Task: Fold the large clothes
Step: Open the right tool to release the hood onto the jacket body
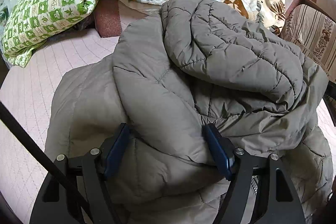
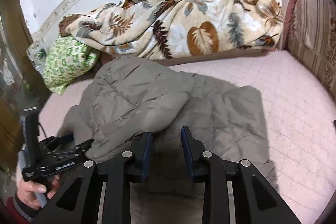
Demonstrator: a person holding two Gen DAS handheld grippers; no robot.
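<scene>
Over on the left a green patterned pillow (image 1: 44,14) is sitting by the leafy blanket (image 2: 178,20), and the grey puffer jacket (image 1: 189,77) is lying bunched up on the pink quilted bed (image 2: 294,108). The left gripper (image 1: 168,150) is sitting with its fingers wide apart around a puffy fold of jacket. The right gripper (image 2: 167,152) is hovering just over the jacket, fingers partly open and gripping nothing.

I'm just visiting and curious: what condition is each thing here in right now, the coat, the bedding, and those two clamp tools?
Grey puffer coat: partly folded, sleeve laid across its body.
Leaf-print blanket: crumpled in a heap.
Green patterned quilt: bundled up.
Left gripper: wide apart, a puffy fold of coat between its pads.
Right gripper: open, nothing gripped.
</scene>
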